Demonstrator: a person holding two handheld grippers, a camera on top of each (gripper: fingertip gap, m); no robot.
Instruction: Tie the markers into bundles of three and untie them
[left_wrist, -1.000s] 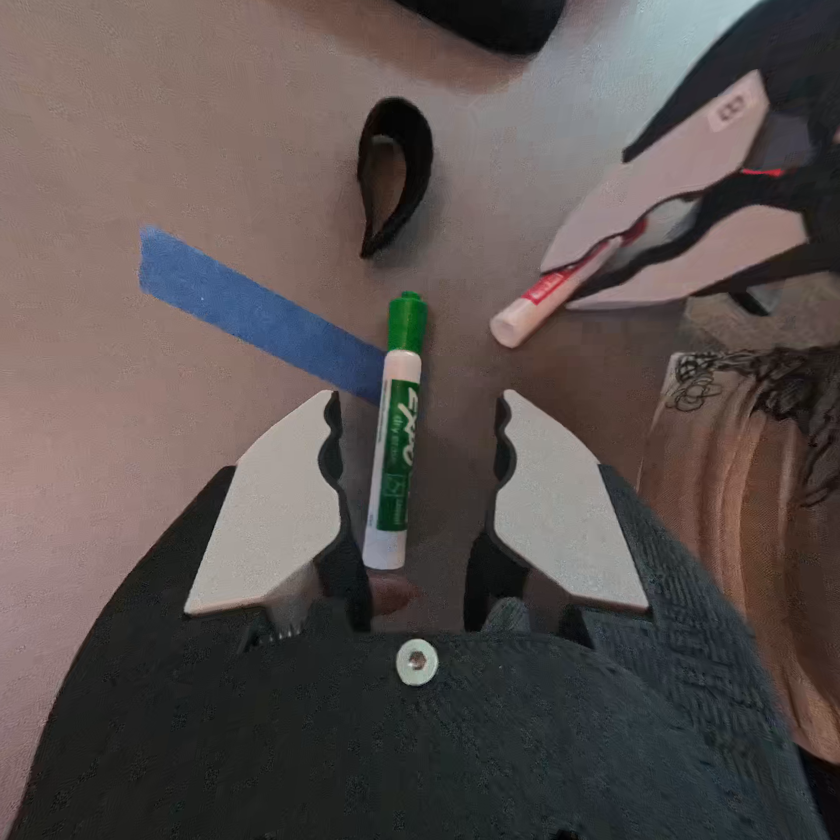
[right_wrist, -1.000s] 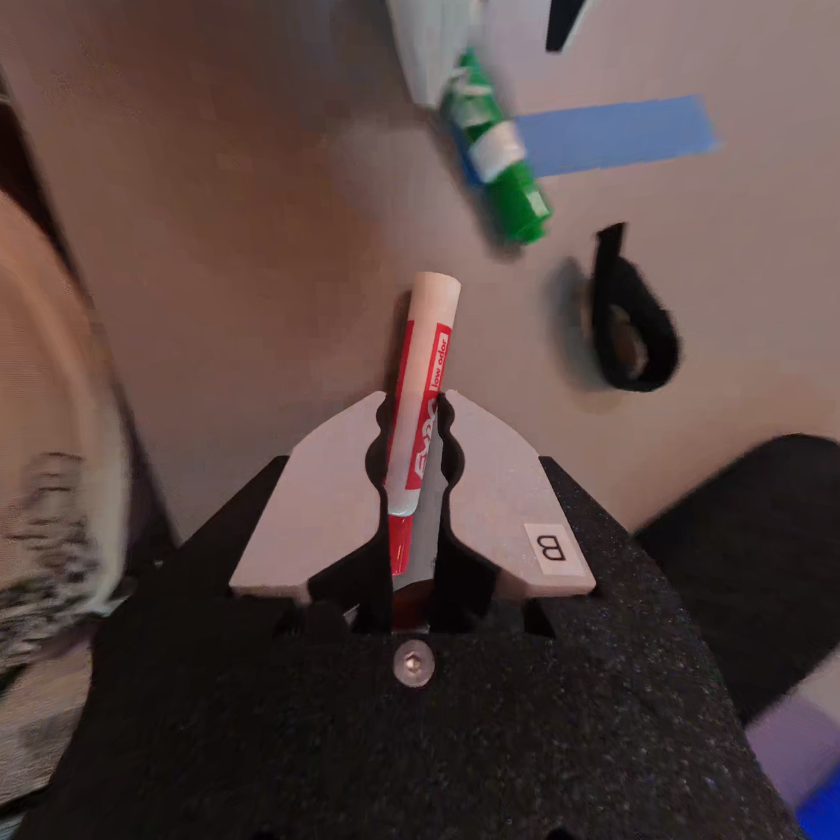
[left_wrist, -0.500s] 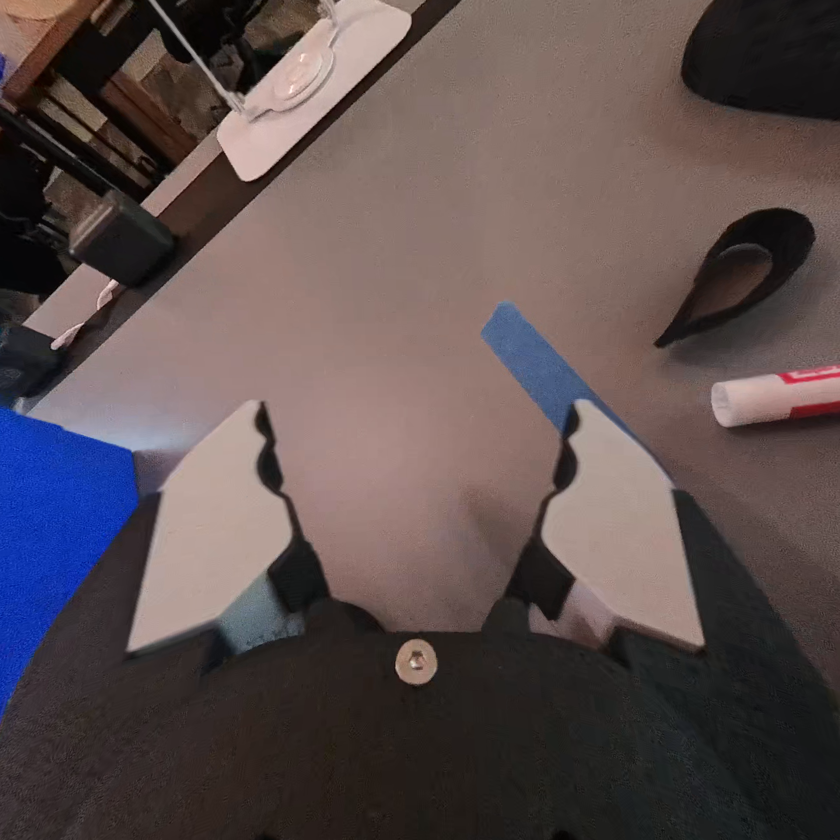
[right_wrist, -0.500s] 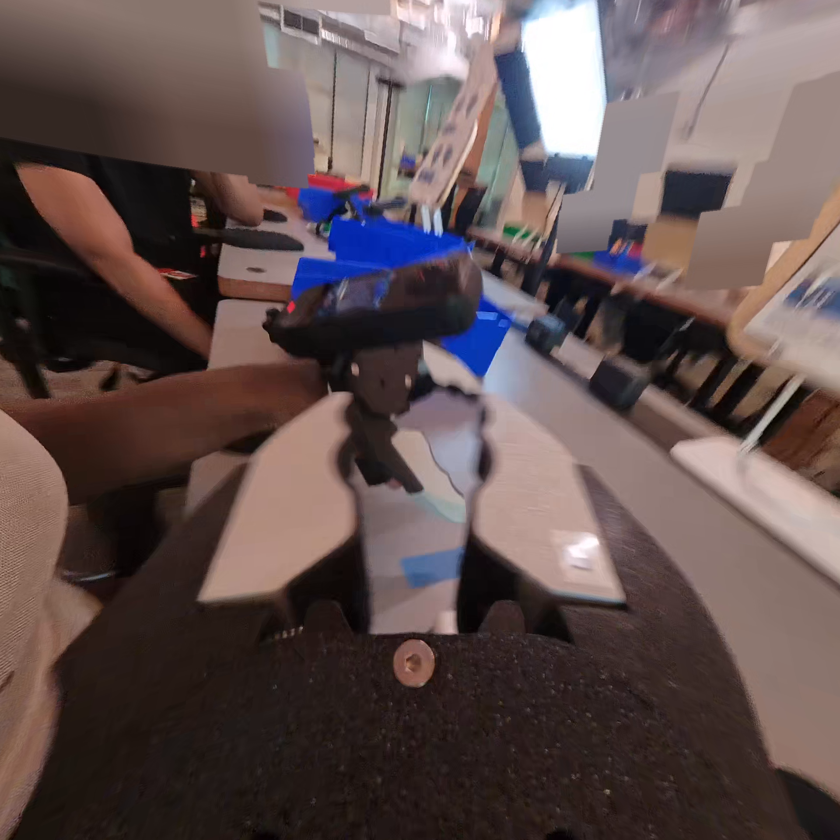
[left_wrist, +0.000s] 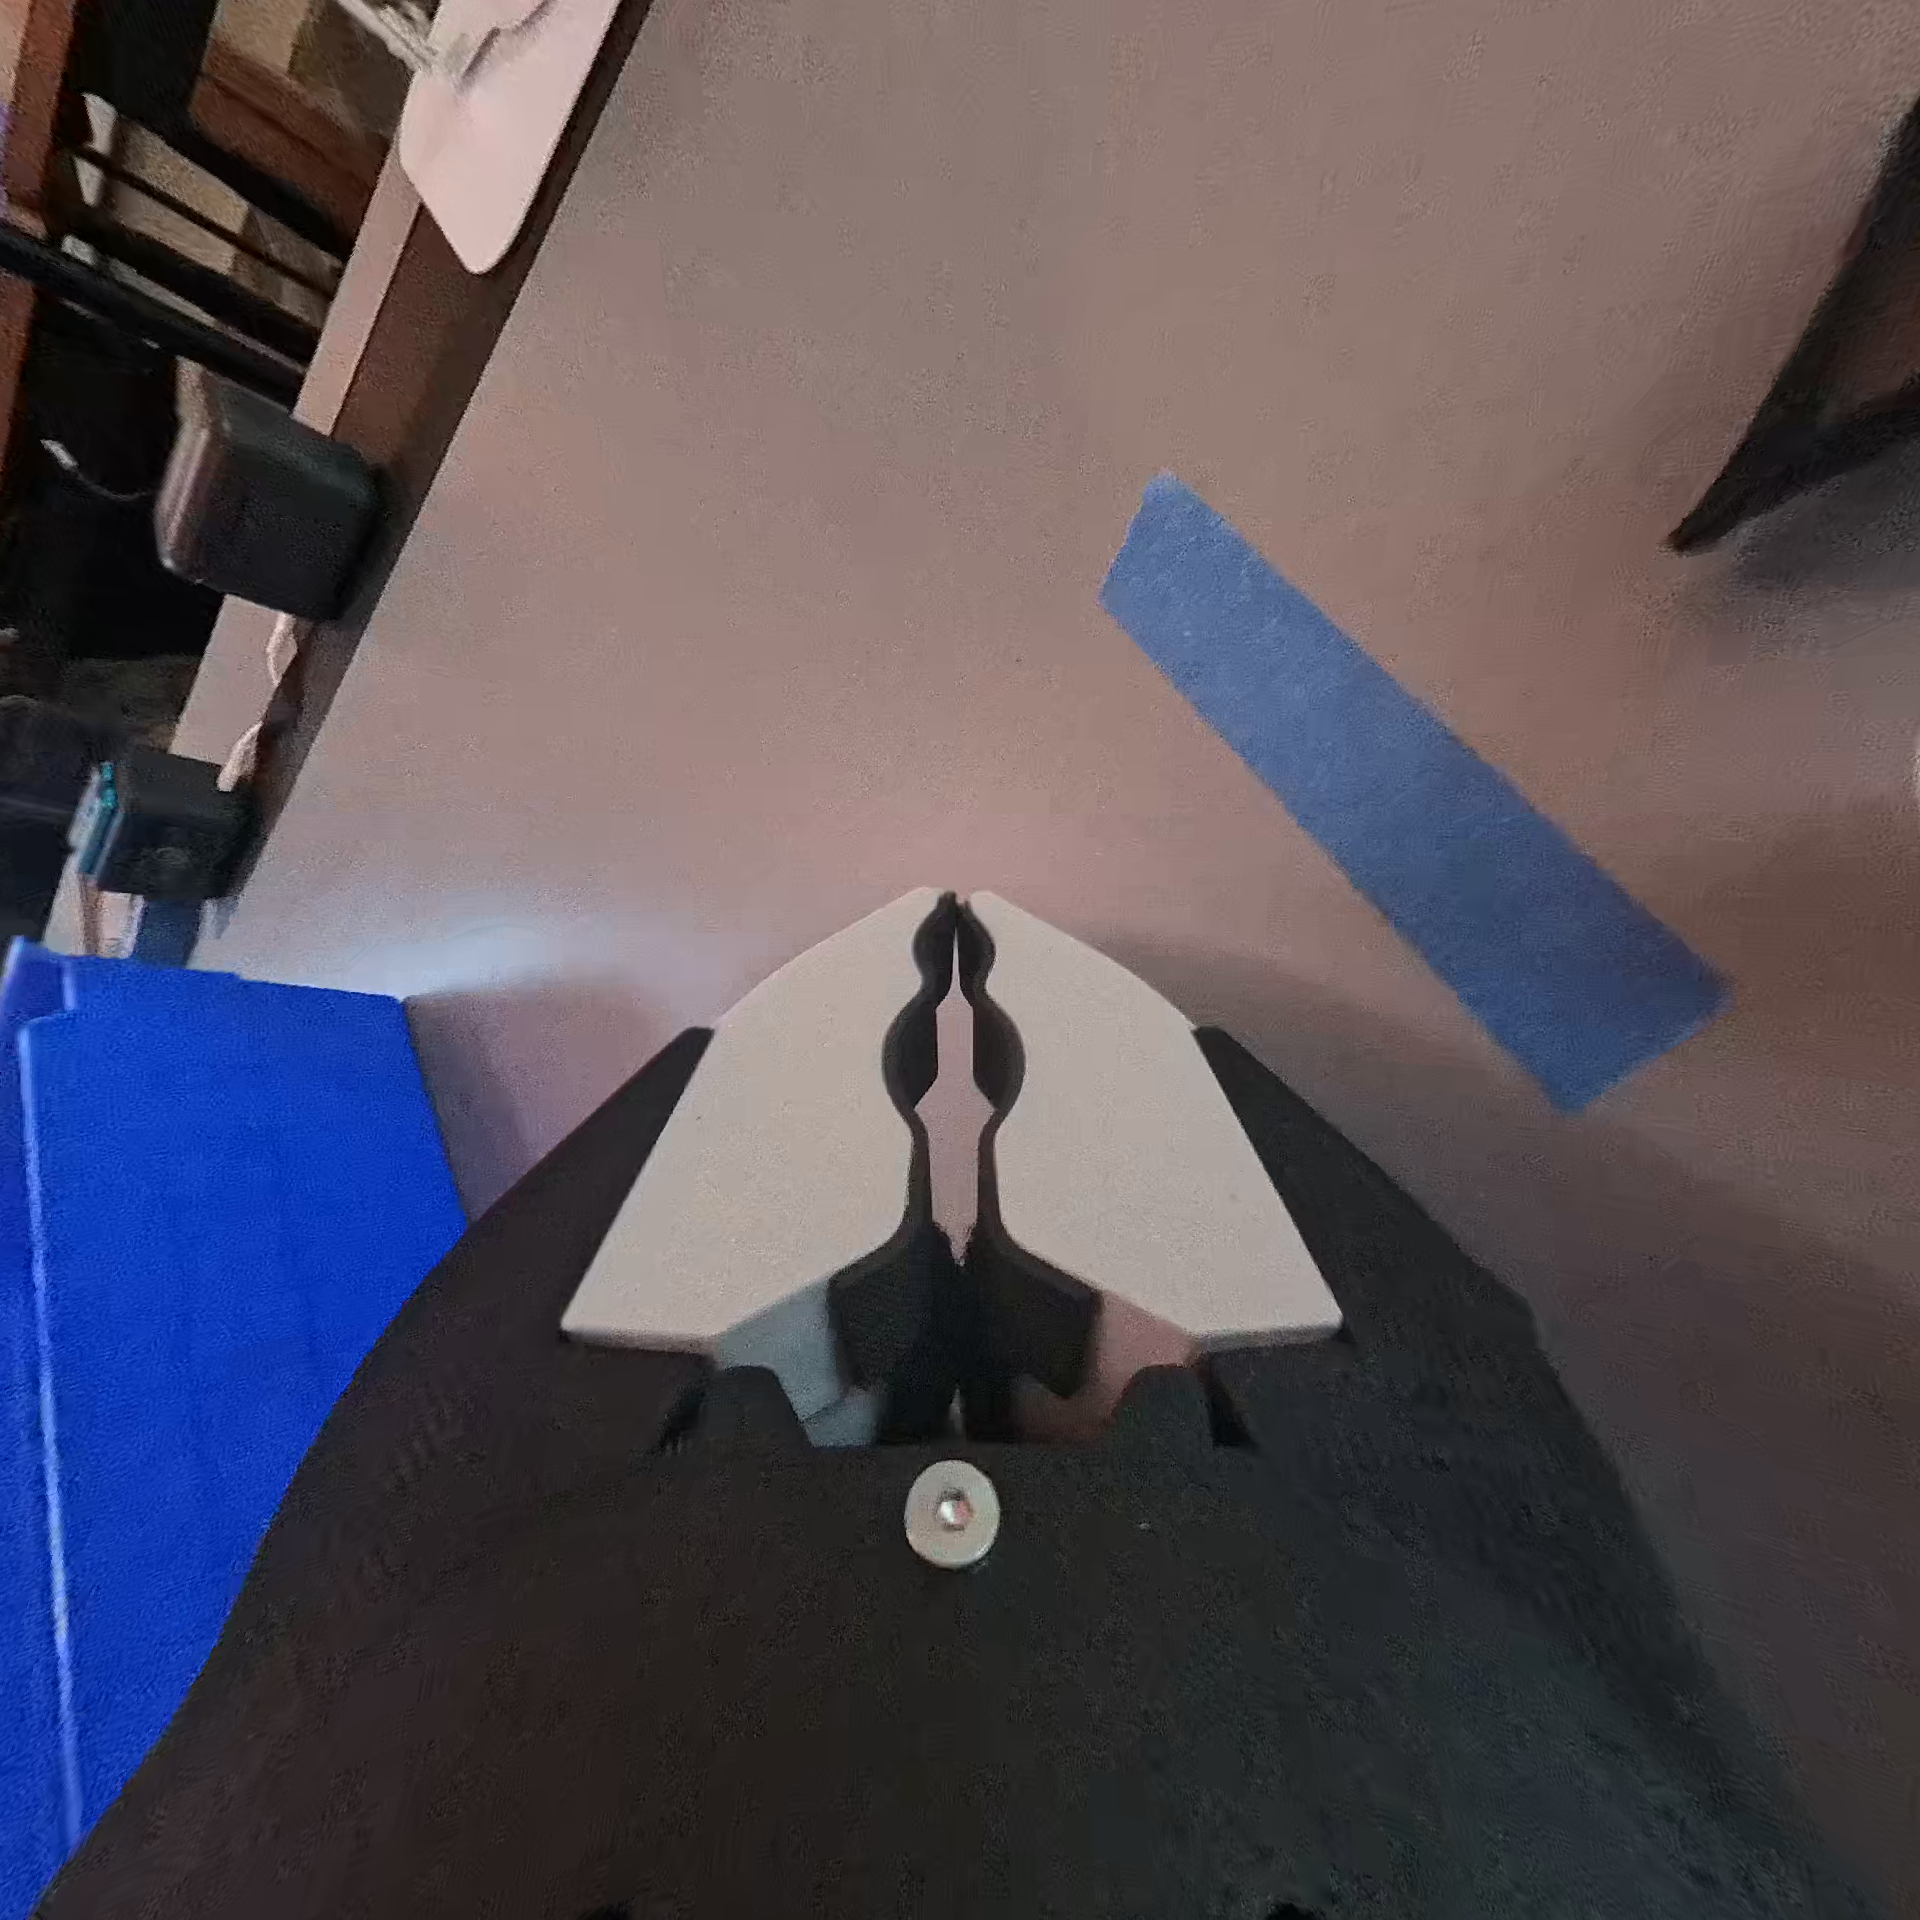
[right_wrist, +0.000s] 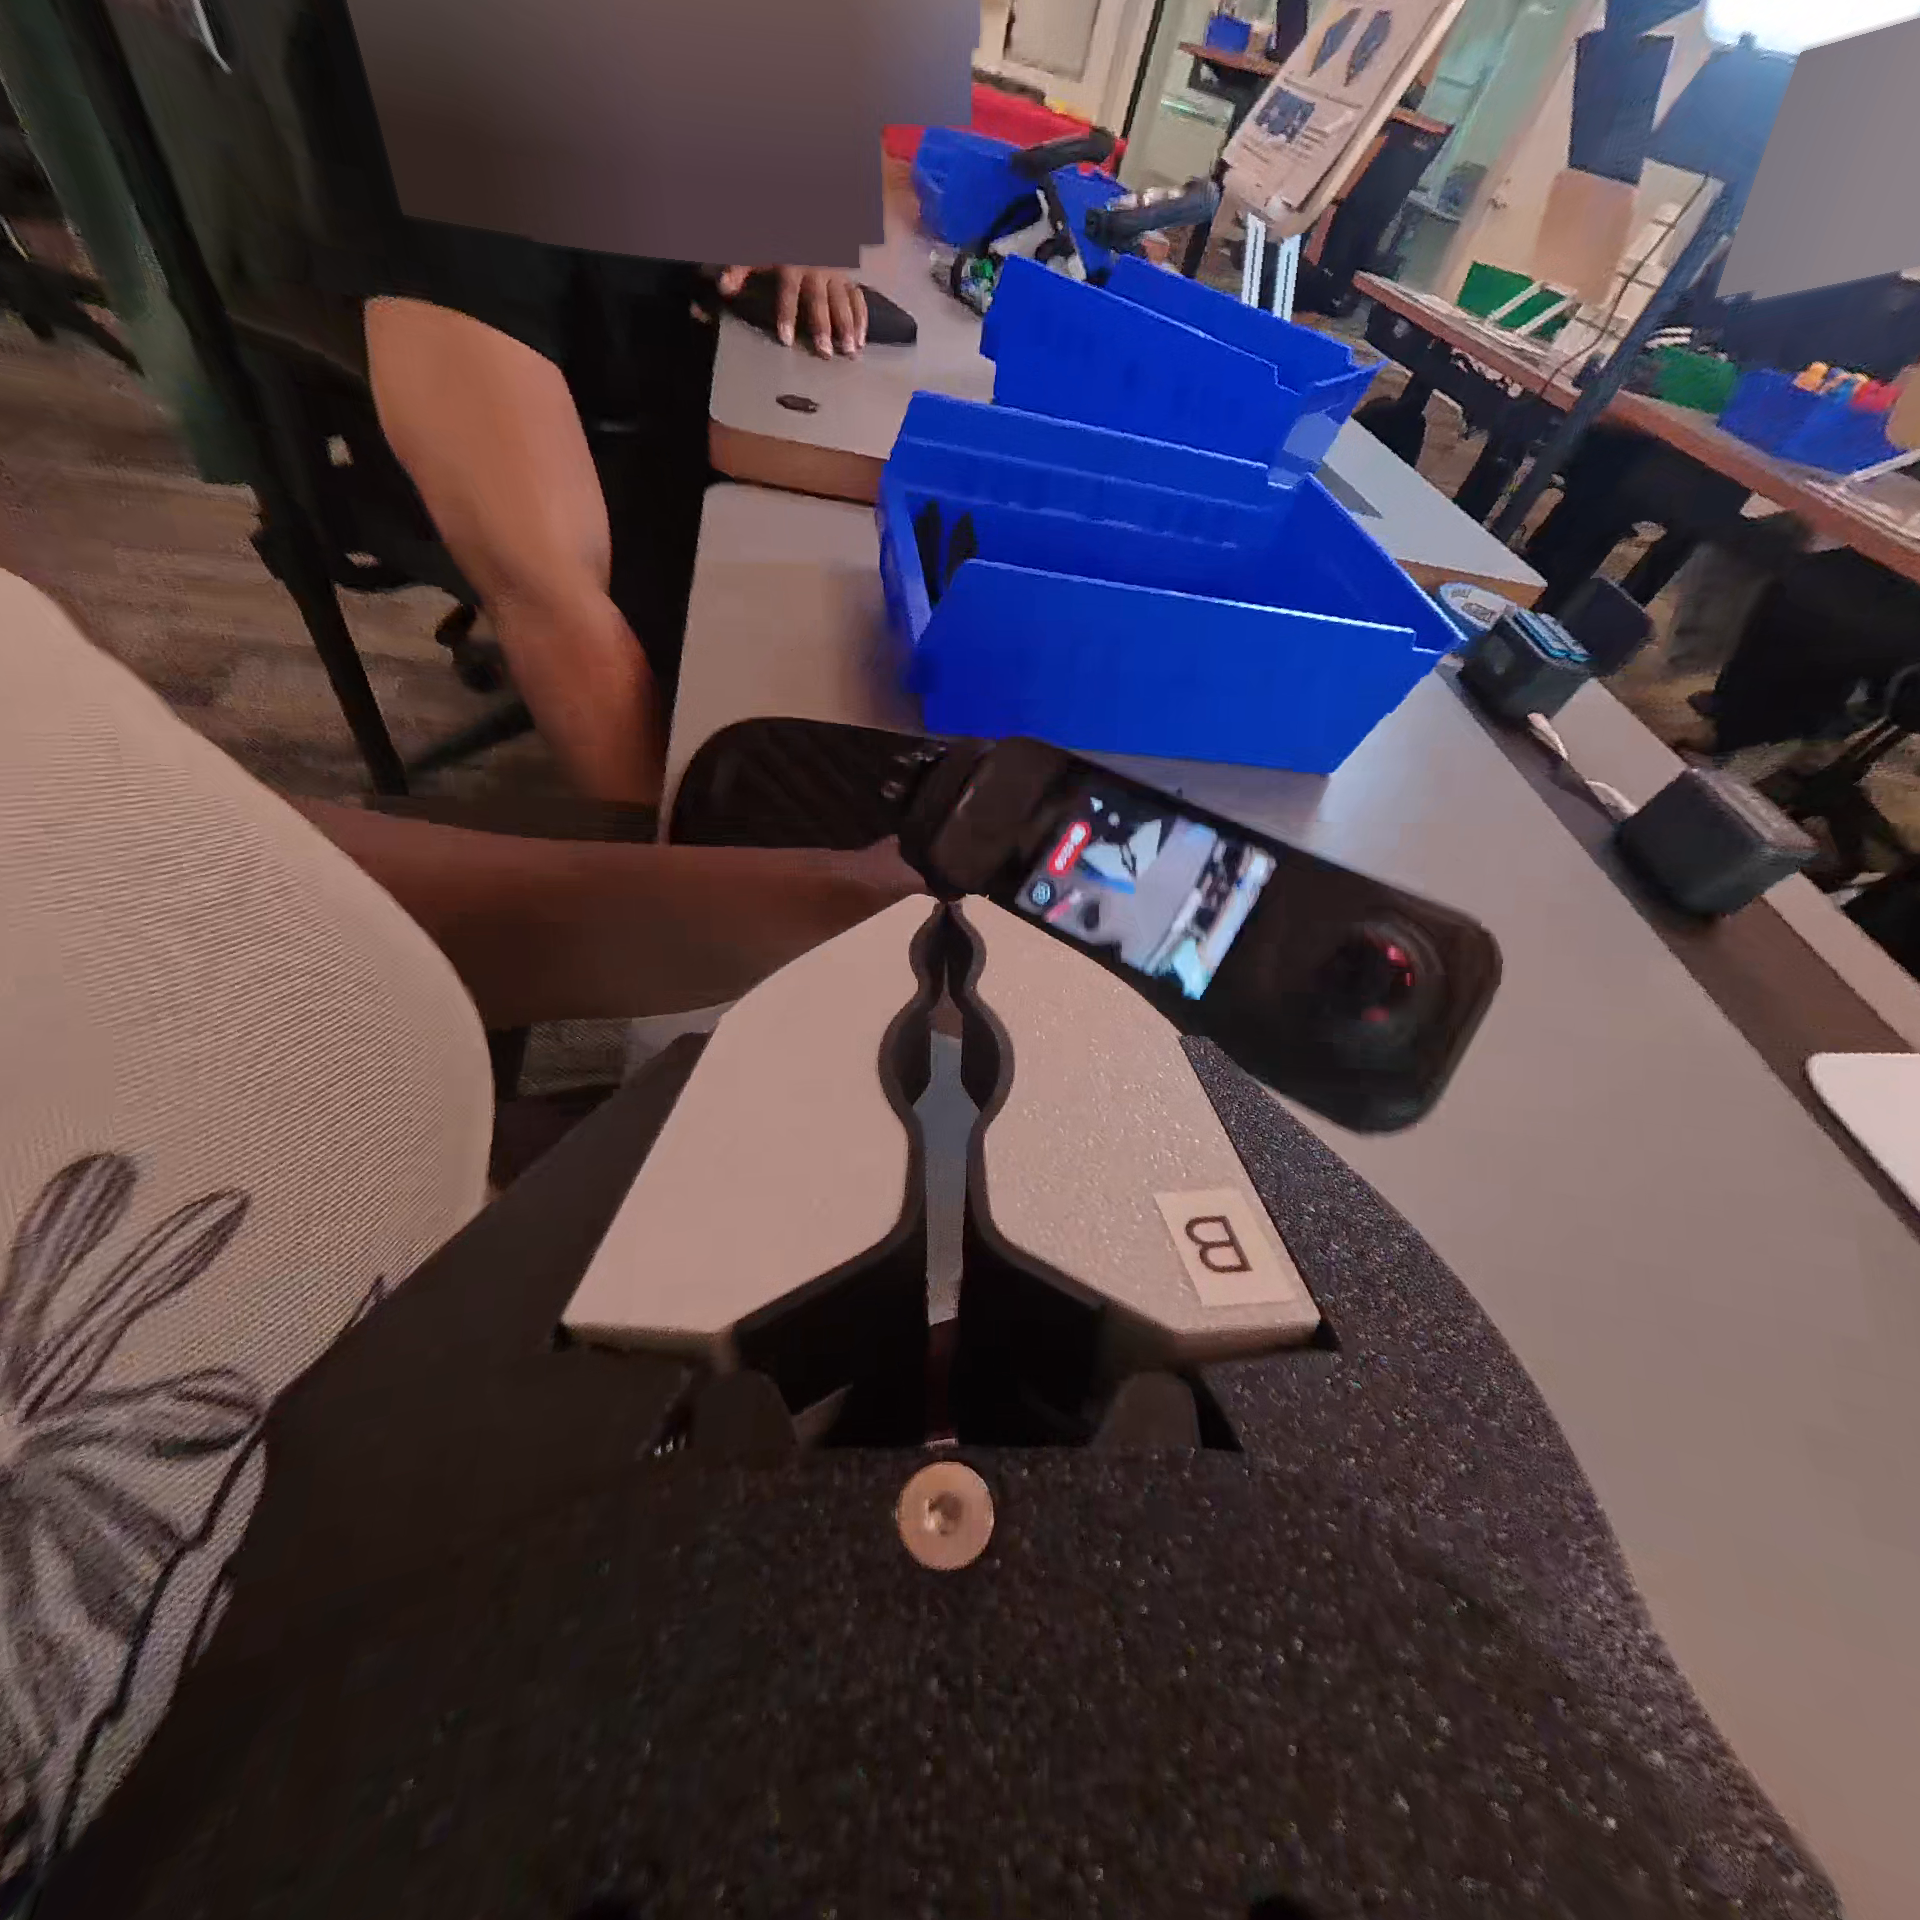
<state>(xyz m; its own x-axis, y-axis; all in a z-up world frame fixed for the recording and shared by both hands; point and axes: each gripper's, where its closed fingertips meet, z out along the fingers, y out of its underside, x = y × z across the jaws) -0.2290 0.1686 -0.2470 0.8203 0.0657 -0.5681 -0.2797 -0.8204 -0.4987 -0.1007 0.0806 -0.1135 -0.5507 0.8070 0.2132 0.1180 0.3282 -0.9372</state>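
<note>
Blue tape (left_wrist: 1392, 779) lay flat on the counter (left_wrist: 935, 416), to the right of and beyond the left tongs (left_wrist: 954, 909), which were clenched on nothing. The right tongs (right_wrist: 945, 914) were likewise clenched bare, aimed toward a blue bin (right_wrist: 1164, 665). No marker could be made out in either view; a dark strap's tip (left_wrist: 1808, 416) showed beyond the tape.

A grey table top (right_wrist: 1621, 1226) with a brown wooden edge (left_wrist: 416, 312) carries a strip of blue tape (left_wrist: 1403, 790) and blue plastic bins (right_wrist: 1164, 623). Further tables (right_wrist: 1662, 405) with more blue bins stand behind, on a patterned carpet floor (right_wrist: 125, 499). A black chair (right_wrist: 343, 520) stands beside the neighbouring table (right_wrist: 831, 405).
</note>
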